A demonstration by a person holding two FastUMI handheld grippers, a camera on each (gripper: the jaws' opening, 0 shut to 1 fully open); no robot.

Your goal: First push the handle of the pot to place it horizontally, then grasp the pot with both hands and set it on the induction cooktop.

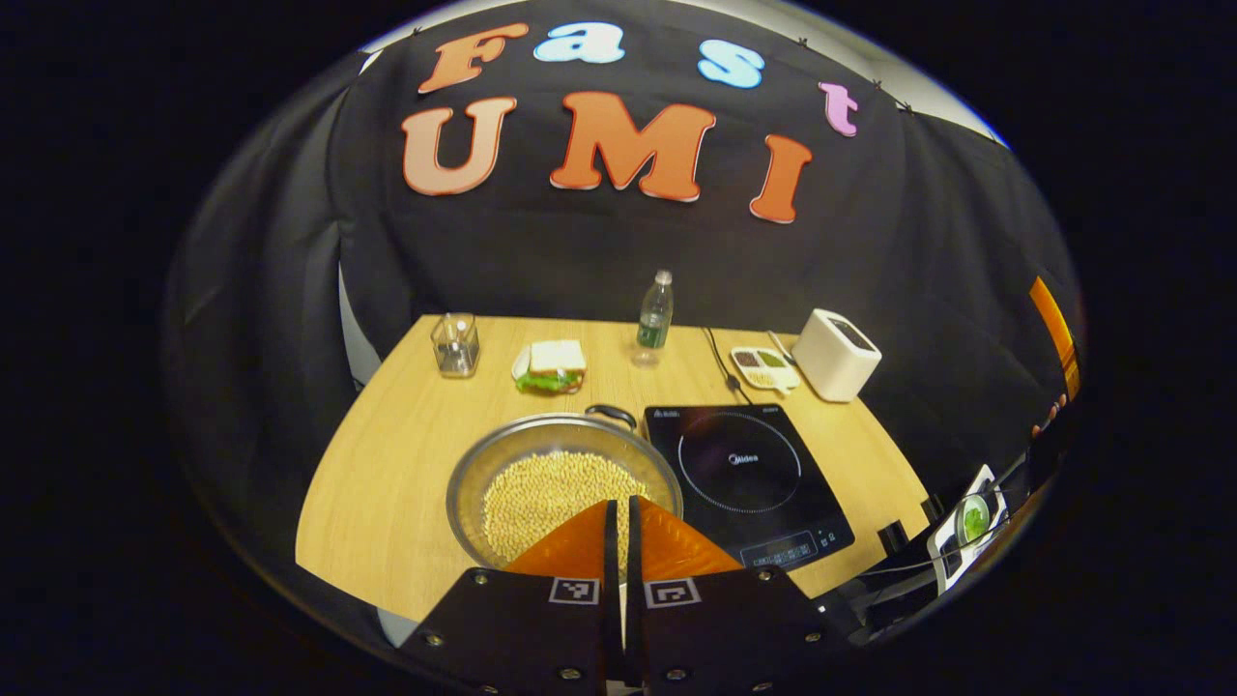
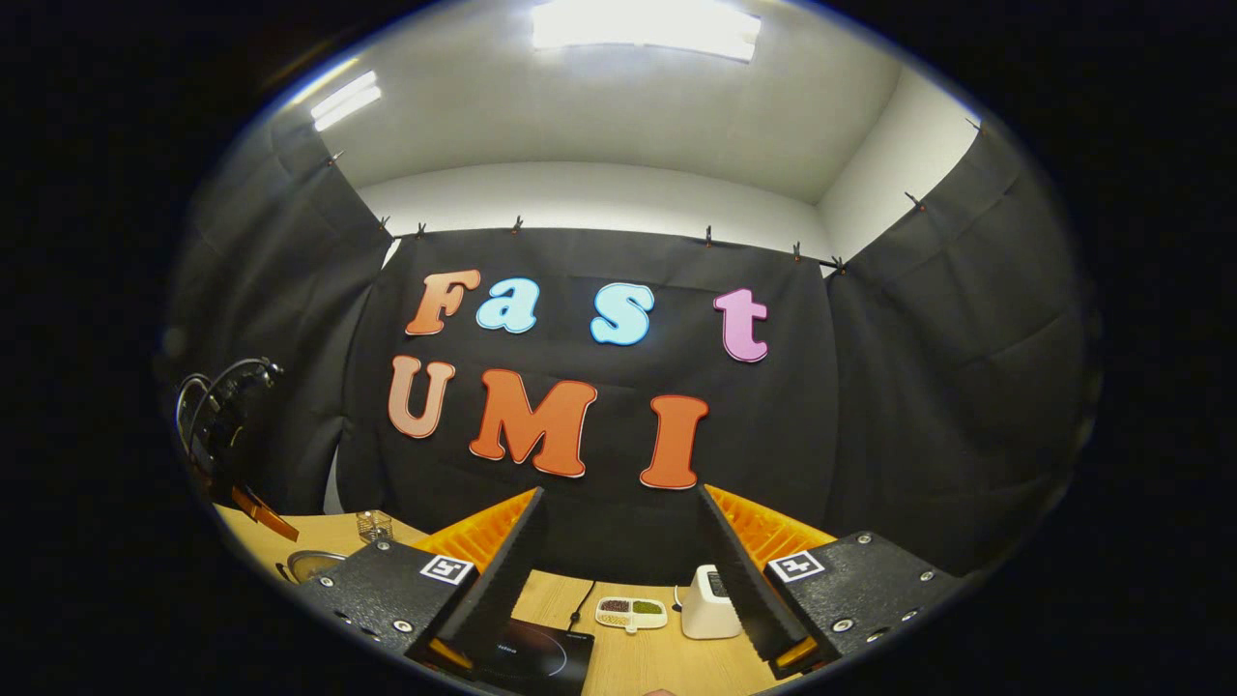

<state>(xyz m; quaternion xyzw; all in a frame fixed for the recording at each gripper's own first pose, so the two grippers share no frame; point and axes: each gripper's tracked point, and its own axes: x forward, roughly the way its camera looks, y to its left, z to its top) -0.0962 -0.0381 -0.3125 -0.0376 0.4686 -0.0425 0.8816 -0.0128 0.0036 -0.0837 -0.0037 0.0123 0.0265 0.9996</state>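
Note:
A wide metal pot (image 1: 483, 462) full of pale beans sits on the wooden table (image 1: 387, 483), just left of the black induction cooktop (image 1: 749, 478). A dark loop handle (image 1: 611, 414) lies at its far rim. In the left gripper view my left gripper (image 1: 621, 503) is shut with nothing between its fingers, hovering over the pot's near edge and hiding that side. My right gripper (image 2: 621, 498) stands open, held high and aimed at the back wall, with nothing between its fingers. Below it show the cooktop (image 2: 532, 652) and, at the far left, the pot's rim (image 2: 311, 563).
Along the table's back stand a clear glass jar (image 1: 455, 343), a sandwich (image 1: 551, 365), a water bottle (image 1: 655, 311), a divided snack dish (image 1: 763, 365) and a white box-shaped appliance (image 1: 836, 354). The cooktop's cord (image 1: 720, 362) runs toward the wall. Gear sits off the table's right edge.

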